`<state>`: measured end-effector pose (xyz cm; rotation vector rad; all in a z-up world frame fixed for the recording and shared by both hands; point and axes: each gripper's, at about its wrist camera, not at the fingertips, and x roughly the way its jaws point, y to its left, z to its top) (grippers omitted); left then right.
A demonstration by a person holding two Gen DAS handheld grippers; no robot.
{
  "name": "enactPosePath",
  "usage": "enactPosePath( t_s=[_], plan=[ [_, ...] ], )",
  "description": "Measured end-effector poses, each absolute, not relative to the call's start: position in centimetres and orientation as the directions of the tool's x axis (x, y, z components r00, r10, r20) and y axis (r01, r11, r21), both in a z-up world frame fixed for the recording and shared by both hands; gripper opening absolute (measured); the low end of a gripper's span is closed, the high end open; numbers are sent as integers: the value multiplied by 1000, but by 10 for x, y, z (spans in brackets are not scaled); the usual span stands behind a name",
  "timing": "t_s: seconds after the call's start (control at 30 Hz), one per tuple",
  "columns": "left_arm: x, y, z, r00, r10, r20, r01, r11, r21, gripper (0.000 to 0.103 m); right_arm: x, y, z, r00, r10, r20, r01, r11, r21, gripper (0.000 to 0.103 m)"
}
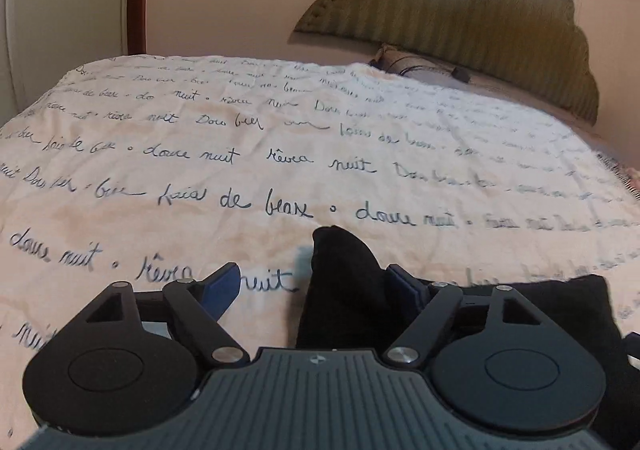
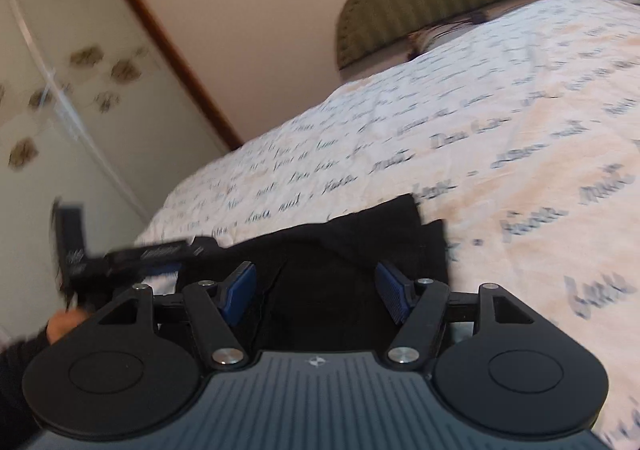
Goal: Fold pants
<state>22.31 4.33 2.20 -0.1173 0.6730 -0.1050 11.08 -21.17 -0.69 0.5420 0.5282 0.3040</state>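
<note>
Black pants lie on the bed's white bedspread with blue handwriting. In the left wrist view a peaked fold of the pants stands between the blue pads of my left gripper, closer to the right pad; the jaws are wide apart. The rest of the pants spreads to the right. In the right wrist view my right gripper is open over the pants, whose folded layered edge shows ahead. The view is tilted and blurred. The other gripper shows at the left.
A green padded headboard stands at the bed's far end, with a pillow below it. A wardrobe door and a pink wall lie to the left. The bedspread stretches ahead of both grippers.
</note>
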Motion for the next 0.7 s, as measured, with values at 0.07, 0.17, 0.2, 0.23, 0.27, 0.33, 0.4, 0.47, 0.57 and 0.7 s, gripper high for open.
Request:
enactPosePath(
  t_s=[0.07,0.17,0.2,0.23,0.27,0.33,0.4,0.47,0.57,0.7],
  plan=[
    [185,53,35,769,-248,-590,138,965,-225,87,96,-231,-5,819,434,-375,-144,789,598,70],
    [147,59,34,734,-331,-593,200,940,-278,90,94,-256,-17,764,432,-479,-57,785,616,75],
    [140,59,28,725,-331,-604,193,939,-283,90,96,-260,-22,744,430,-511,-34,788,614,75],
    [135,60,21,714,-326,-620,178,940,-289,90,98,-262,-26,726,439,-530,-24,786,618,75],
    [132,62,10,694,-326,-642,161,939,-302,89,98,-261,-28,718,452,-529,-33,781,623,75],
    [131,68,-6,672,-337,-660,118,928,-354,89,100,-255,-27,702,473,-532,-54,780,623,75],
    [127,67,-8,688,-345,-639,120,922,-369,90,103,-248,-30,688,488,-537,-69,781,621,75],
    [127,65,-7,679,-359,-641,123,916,-382,90,106,-239,-30,678,493,-545,-96,795,599,40],
    [131,65,-5,647,-404,-646,131,894,-428,78,110,-238,-32,660,519,-544,-97,777,623,34],
    [138,86,-9,560,-554,-616,78,776,-626,74,112,-261,-39,640,597,-484,-39,654,755,36]
  ],
)
